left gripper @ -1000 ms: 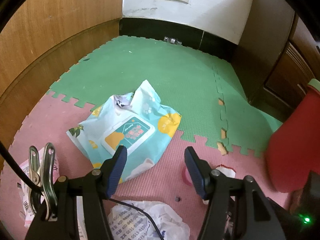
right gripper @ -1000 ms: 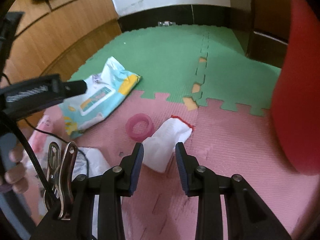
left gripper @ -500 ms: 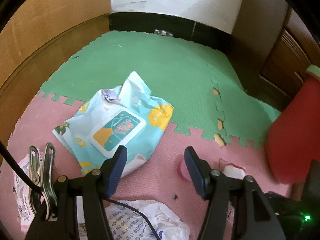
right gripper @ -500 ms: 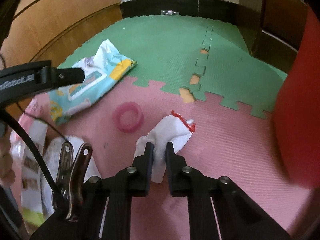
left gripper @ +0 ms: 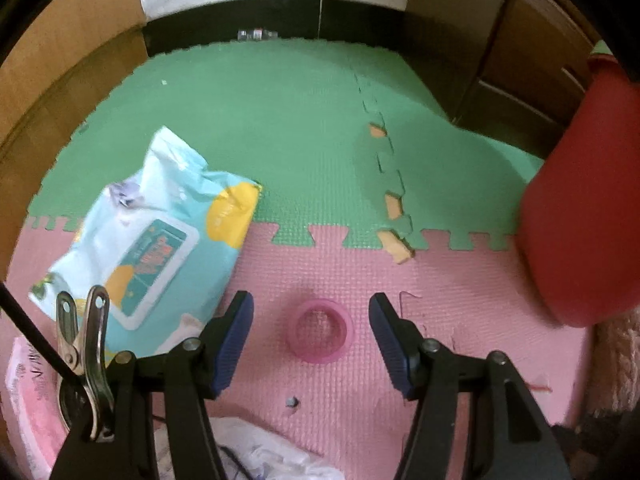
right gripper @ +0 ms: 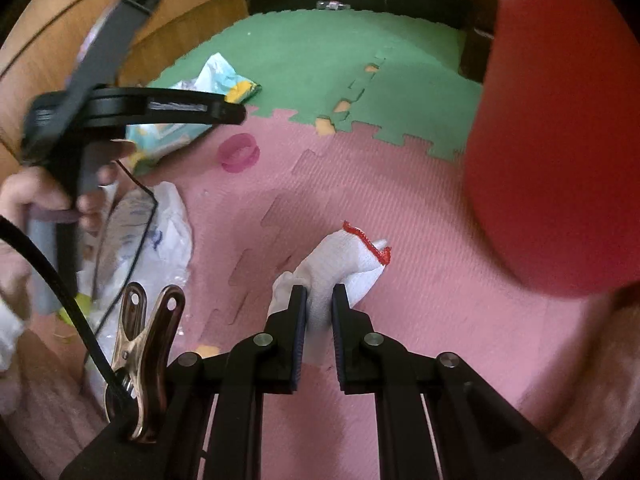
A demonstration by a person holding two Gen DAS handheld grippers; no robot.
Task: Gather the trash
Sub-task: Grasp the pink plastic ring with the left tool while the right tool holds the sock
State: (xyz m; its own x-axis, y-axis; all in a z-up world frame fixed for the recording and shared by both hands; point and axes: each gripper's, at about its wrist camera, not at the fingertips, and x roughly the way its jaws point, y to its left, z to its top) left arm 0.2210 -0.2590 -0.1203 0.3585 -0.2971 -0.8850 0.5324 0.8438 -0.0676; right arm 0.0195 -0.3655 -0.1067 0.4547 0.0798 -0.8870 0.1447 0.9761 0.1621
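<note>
Far left on the pink foam floor mat [left gripper: 440,308]: a flat pink printed paper packet [left gripper: 32,392], untouched. Just beside it, straddling the seam onto the green foam floor mat [left gripper: 280,120]: a pale blue and yellow soft plastic wet-wipe pack [left gripper: 160,232], lying flat, not yet collected. Nearer the lens, low in the left wrist view: a crumpled white plastic bag with blue print [left gripper: 264,452], also on the floor. Left tool [left gripper: 311,340] open wide, gripping nothing, angled down over a small pink plastic ring [left gripper: 320,335] that sits on the pink mat centred between the two blue-padded fingers [left gripper: 232,336], apparently not touched yet. Judged the next pickup, needing only a lowering and a squeeze. Further right, in the right wrist view: right tool [right gripper: 319,312] closed on a white knitted cloth glove with a red-stitched cuff [right gripper: 348,256], fabric bunched between the jaws, cuff end pointing away toward the bin; whether lifted clear of the mat, cannot tell. Far right: a large red plastic bin [right gripper: 560,140], standing near the glove, the likely drop point. Nothing seen going in yet. Judged early in the task: one item gripped, a second lined up, and the wipe pack, bag and packet left.
</note>
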